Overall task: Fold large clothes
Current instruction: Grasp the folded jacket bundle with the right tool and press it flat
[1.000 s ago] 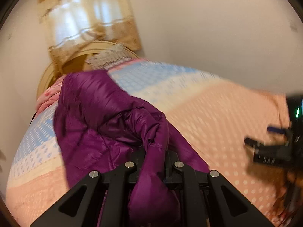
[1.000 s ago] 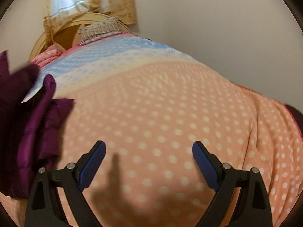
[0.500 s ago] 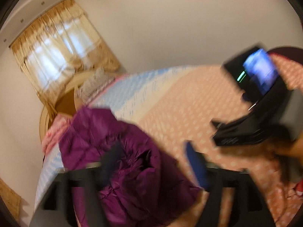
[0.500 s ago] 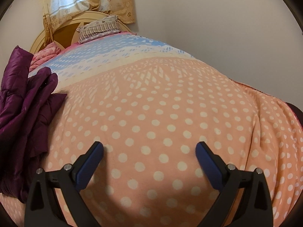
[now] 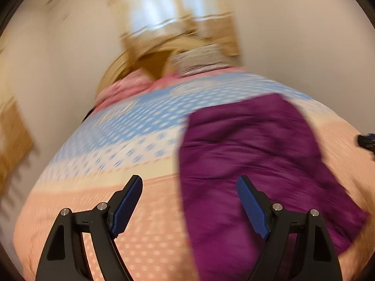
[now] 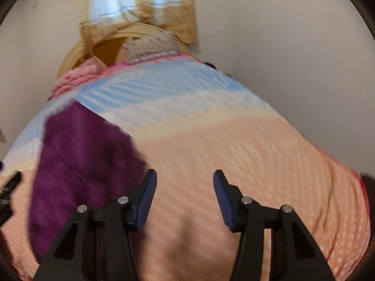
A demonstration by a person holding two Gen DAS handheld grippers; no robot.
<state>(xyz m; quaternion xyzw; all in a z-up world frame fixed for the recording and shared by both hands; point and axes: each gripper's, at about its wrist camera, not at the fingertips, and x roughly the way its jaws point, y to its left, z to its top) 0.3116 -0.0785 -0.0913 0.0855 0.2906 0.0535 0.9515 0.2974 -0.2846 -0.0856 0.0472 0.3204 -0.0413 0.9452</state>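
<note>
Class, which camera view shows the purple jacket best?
The left wrist view: the purple jacket fills its centre-right, most of its outline visible on the bed, though blurred. The right wrist view shows it off to the left, blurrier, partly behind the gripper finger.

Both wrist cameras are looking forward and downward along their own jaws, close above the bed (image 5: 145, 222), facing its headboard (image 6: 77, 53) and the curtained window (image 6: 131, 2). The left view is holding the purple jacket (image 5: 253, 164) on its right side, the right view on its left, so both are sharing the jacket, bedspread, headboard and window.
</note>
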